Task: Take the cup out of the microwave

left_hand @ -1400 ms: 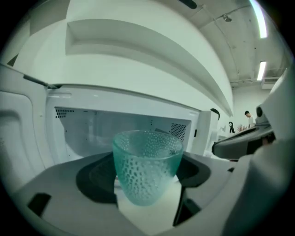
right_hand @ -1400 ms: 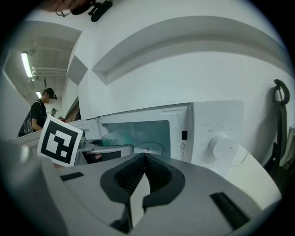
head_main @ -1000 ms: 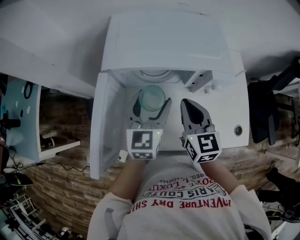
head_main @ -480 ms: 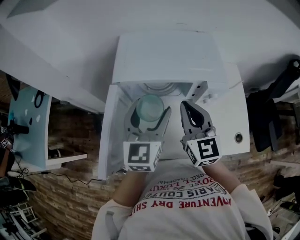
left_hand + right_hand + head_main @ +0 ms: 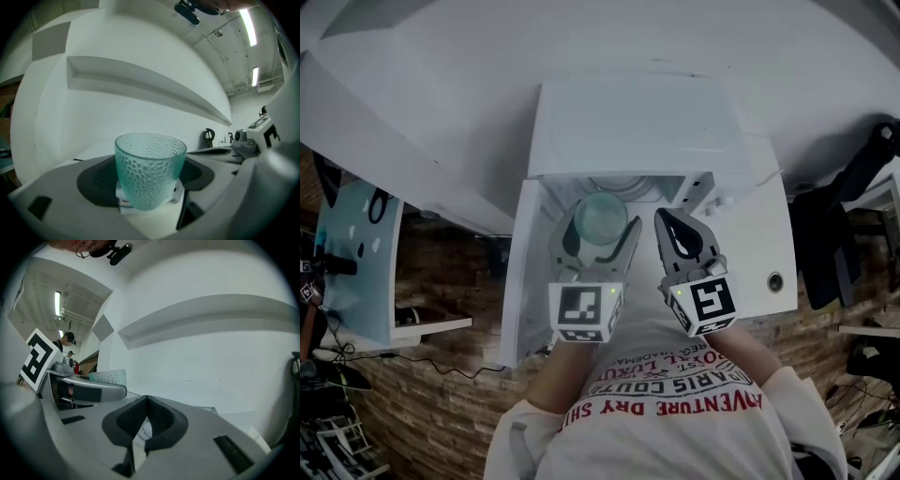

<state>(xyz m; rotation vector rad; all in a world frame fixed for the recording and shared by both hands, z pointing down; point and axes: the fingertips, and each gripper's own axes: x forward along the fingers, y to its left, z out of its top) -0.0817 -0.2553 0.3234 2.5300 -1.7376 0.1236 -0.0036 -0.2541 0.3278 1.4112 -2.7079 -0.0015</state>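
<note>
A teal dimpled glass cup (image 5: 600, 217) (image 5: 149, 168) stands upright between the two fingers of my left gripper (image 5: 600, 223) (image 5: 149, 185), which is shut on it. It hangs in front of the open cavity of the white microwave (image 5: 637, 122). Behind it, the left gripper view shows only a white wall and ceiling. My right gripper (image 5: 678, 223) (image 5: 146, 417) is just to the right of the cup, shut, with nothing between its pads. The cup's rim (image 5: 108, 376) also shows at the left of the right gripper view.
The microwave door (image 5: 525, 272) hangs open to the left. The control panel (image 5: 759, 248) with a round button (image 5: 775, 280) is on the right. A dark chair (image 5: 834, 244) stands at far right. A shelf unit (image 5: 356, 253) is at far left.
The head view has shifted, so the microwave sits lower in the frame. My left gripper still holds the cup; the right gripper has edged slightly left towards it.
</note>
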